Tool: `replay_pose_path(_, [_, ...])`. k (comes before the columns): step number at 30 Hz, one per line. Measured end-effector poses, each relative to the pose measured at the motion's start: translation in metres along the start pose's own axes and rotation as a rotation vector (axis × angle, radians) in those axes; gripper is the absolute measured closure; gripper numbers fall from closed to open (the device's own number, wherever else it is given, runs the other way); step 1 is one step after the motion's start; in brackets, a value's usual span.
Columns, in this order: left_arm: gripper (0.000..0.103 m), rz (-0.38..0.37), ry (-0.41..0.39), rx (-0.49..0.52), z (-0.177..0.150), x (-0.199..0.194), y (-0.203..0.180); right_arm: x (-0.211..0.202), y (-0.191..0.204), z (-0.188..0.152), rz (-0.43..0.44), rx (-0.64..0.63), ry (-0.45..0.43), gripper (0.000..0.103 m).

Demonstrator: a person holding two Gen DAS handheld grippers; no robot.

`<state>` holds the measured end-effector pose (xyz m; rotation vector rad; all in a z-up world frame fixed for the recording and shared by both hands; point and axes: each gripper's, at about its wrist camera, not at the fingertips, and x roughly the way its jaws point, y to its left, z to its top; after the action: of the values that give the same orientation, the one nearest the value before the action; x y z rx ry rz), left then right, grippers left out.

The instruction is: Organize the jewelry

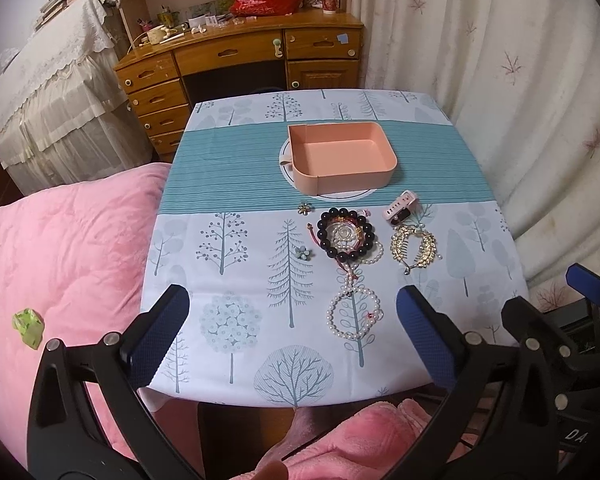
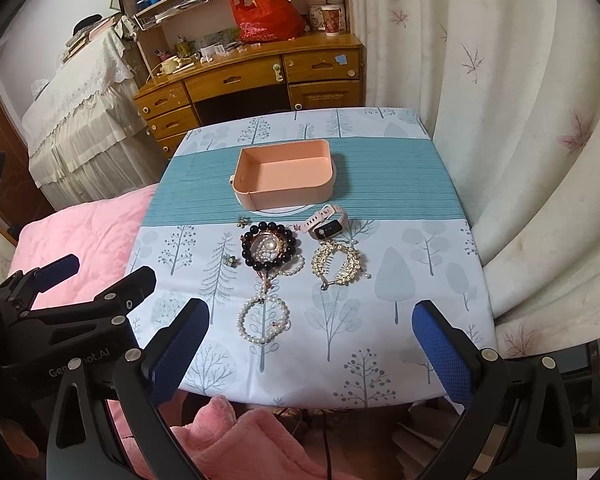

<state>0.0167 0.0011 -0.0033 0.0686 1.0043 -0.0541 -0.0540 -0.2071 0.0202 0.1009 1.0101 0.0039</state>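
Table [image 1: 204, 240] covered by a cloth printed with pale trees, crossed by a teal striped band toward the far side. On the band: a white round mat [image 1: 286, 168] carrying an open pink box [image 1: 342, 156]. Nearer, on the tree print: a small flower brooch [image 1: 303, 209] at the band's edge; a second flower brooch [image 1: 301, 253] just left of a dark bead bracelet [image 1: 342, 236], which overlaps a pearl strand [image 1: 352, 312] reaching toward the near edge; a pink smartwatch [image 1: 400, 205] near the box; a gold hair comb [image 1: 414, 246] just below the watch
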Motion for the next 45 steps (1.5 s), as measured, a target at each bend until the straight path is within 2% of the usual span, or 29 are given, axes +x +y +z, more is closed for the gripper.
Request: replay_pose_path(45, [0.000, 0.010, -0.016, -0.006, -0.0036, -0.0034, 0.0024, 0.0035, 0.0030, 0.0010, -0.015, -0.014, 0.014, 0.001])
